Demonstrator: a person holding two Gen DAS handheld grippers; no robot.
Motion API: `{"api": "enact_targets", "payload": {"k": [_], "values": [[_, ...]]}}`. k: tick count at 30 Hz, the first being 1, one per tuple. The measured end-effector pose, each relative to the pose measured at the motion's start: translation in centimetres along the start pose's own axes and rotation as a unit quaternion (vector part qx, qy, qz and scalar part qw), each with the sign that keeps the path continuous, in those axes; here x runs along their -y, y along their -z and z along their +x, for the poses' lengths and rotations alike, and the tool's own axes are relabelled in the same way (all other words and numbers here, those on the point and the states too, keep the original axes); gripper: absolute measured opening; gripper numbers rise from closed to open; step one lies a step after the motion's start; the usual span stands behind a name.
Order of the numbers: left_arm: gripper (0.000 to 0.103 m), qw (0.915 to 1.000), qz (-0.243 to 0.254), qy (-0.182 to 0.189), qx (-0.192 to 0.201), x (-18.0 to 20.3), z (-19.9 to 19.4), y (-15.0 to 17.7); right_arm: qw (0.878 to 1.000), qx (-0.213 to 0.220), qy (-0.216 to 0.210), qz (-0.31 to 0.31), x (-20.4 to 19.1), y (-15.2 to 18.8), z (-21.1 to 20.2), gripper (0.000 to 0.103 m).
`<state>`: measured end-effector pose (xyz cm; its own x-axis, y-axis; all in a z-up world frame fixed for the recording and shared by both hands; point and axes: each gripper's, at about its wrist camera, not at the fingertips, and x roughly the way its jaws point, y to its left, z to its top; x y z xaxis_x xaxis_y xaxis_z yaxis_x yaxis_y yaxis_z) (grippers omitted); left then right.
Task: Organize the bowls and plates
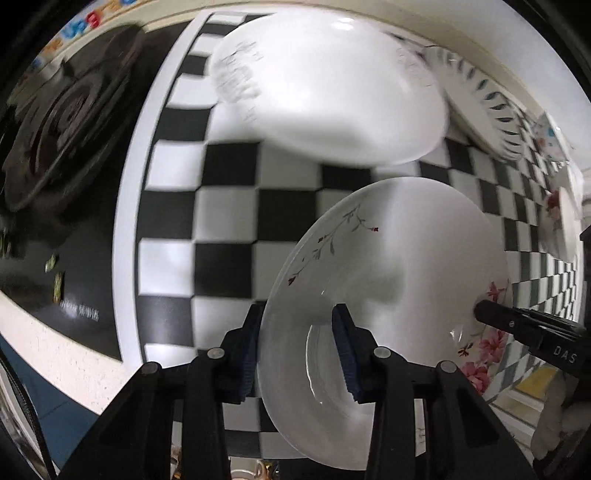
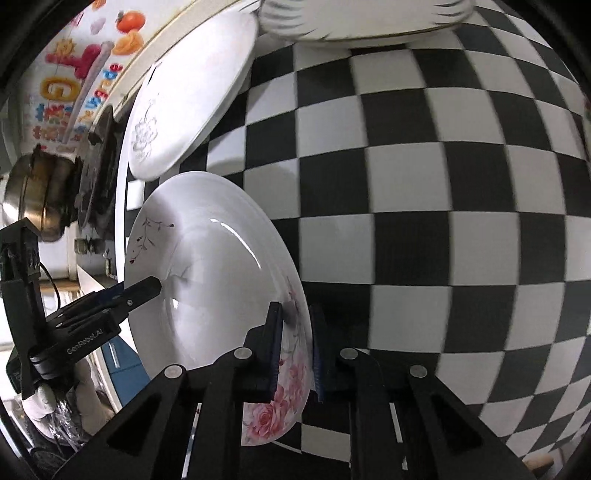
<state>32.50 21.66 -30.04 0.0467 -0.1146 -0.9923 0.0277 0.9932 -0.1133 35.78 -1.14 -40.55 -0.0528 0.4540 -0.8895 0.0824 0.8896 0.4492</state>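
A white plate with pink roses and thin twigs [image 1: 402, 258] [image 2: 207, 280] is held on edge above the checkered cloth by both grippers. My left gripper [image 1: 299, 332] is shut on its rim at one side; it shows in the right wrist view [image 2: 140, 291]. My right gripper [image 2: 295, 332] is shut on the rose side of the rim; one of its fingers [image 1: 517, 321] shows in the left wrist view. A plain white plate with a grey flower [image 1: 332, 85] [image 2: 192, 96] lies beyond. A plate with dark leaf marks on its rim [image 1: 480, 99] [image 2: 362, 18] lies further back.
The black-and-white checkered cloth [image 1: 221, 206] [image 2: 406, 184] covers the counter. A black gas stove [image 1: 66, 110] stands beside it, with a steel pot [image 2: 33, 192]. Another floral dish [image 1: 561, 218] sits at the cloth's far side. A colourful poster [image 2: 74, 74] hangs behind.
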Motion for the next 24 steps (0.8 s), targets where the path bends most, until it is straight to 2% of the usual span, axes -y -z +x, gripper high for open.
{"api": "enact_targets", "payload": {"k": [9,11,13,15,20,24], "values": [[0.035,0.9977,0.063,0.023,0.003,5.2,-2.2,-2.0,0.998,0.046,0.0,0.049,5.8,-0.2,-6.0,0.016],[0.035,0.9967,0.077,0.028,0.001,6.0,-1.8,-2.3,0.997,0.055,0.003,0.061,7.2,-0.2,-7.2,0.016],[0.035,0.9955,0.089,0.032,-0.003,9.0,-1.0,-1.1,0.995,0.062,0.005,0.074,9.0,-0.2,-8.3,0.016],[0.035,0.9945,0.099,0.034,-0.009,10.2,-0.3,-1.5,0.994,0.066,0.009,0.084,10.5,-0.1,-9.2,0.016],[0.035,0.9926,0.111,0.039,-0.03,11.6,0.6,-1.0,0.992,0.066,0.02,0.102,14.1,1.0,-10.4,0.016],[0.035,0.9914,0.115,0.04,-0.048,12.6,2.8,-1.1,0.992,0.062,0.027,0.111,15.5,2.0,-10.4,0.016]]}}
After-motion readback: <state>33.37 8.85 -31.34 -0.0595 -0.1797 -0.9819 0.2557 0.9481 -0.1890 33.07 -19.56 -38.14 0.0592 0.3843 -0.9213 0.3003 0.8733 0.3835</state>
